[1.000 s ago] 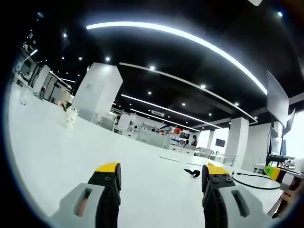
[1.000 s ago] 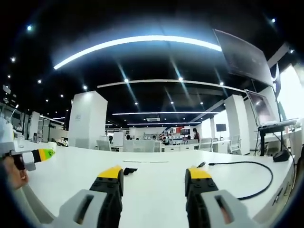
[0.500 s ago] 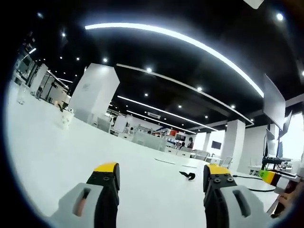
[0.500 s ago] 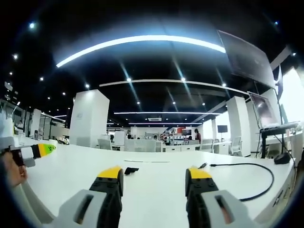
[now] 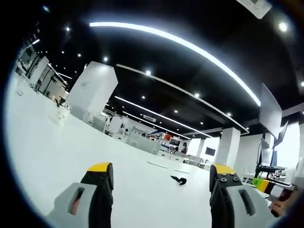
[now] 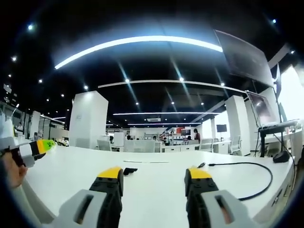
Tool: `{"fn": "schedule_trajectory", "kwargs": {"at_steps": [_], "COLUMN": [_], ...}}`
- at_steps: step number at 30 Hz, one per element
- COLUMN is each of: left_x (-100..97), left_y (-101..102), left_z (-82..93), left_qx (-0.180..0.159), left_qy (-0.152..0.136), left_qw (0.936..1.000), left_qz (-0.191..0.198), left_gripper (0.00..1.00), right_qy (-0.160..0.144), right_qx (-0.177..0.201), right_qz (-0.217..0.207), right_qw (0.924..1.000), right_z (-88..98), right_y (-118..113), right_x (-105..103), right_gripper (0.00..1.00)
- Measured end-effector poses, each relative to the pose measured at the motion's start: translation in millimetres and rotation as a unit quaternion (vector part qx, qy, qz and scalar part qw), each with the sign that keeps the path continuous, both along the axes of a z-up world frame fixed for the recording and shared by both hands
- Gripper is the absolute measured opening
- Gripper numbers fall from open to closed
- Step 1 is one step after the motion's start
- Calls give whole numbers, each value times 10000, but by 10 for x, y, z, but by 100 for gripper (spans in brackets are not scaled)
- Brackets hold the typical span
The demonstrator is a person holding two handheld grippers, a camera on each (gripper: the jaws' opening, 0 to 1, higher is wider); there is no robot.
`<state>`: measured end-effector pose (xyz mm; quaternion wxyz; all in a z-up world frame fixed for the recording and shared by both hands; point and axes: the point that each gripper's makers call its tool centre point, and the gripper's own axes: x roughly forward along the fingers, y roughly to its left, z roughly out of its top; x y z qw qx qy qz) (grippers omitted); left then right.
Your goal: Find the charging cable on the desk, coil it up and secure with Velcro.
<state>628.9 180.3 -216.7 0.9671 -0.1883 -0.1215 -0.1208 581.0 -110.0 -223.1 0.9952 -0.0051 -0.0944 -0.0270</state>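
The black charging cable [image 6: 237, 163] lies on the white desk [image 6: 156, 183] to the right, curving toward the desk's right edge, with its plug end [image 6: 202, 165] just past my right jaw. A small black Velcro strap [image 6: 129, 169] rests further back on the desk, also visible as the strap [image 5: 178, 180] between the left gripper's jaws but well ahead of them. My left gripper [image 5: 161, 173] is open and holds nothing. My right gripper [image 6: 154, 175] is open too, low over the desk. The left gripper [image 6: 33, 148] enters the right gripper view at the left, held by a hand [image 6: 9, 173].
A white cup [image 5: 61, 115] stands far left on the desk [image 5: 57, 156]. A laptop on a stand [image 6: 266, 109] and a dark object [image 6: 281, 157] sit near the right edge. The right gripper [image 5: 263, 184] shows at the left gripper view's right border.
The left gripper's camera has swung, so the strap sits more to the left between its jaws and the cable has slid out of that view. The right gripper view is almost unchanged.
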Motion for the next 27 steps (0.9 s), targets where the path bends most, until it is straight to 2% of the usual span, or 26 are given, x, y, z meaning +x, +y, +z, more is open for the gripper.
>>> {"fn": "schedule_trajectory", "kwargs": {"at_steps": [3, 5, 6, 8, 12, 20, 27], "left_x": [-15, -19, -6, 20, 24, 21, 45], "left_y": [-43, -55, -52, -60, -128, -319, -328], "left_z": [7, -8, -82, -134, -126, -77, -124], "left_qx": [63, 231, 590, 798, 555, 659, 354], "left_qy": [16, 47, 225, 341, 305, 232, 260], "left_qw": [10000, 9997, 9980, 9961, 9980, 9972, 9981], "left_qz": [-24, -4, 88, 168, -39, -255, -428], "left_gripper": [83, 77, 72, 70, 71, 71, 73], "right_qy": [-75, -97, -15, 30, 59, 7, 30], "right_qx": [-53, -151, -190, -256, -176, -104, -63], "right_qz": [127, 281, 295, 290, 276, 134, 21], "right_qw": [9999, 9994, 9994, 9992, 9994, 9999, 10000], "right_z": [31, 39, 12, -7, -28, 0, -25], "right_y": [24, 79, 89, 94, 49, -77, -178], "right_x": [-8, -7, -2, 9, 9, -16, -33], "right_gripper": [53, 53, 54, 55, 54, 54, 52]}}
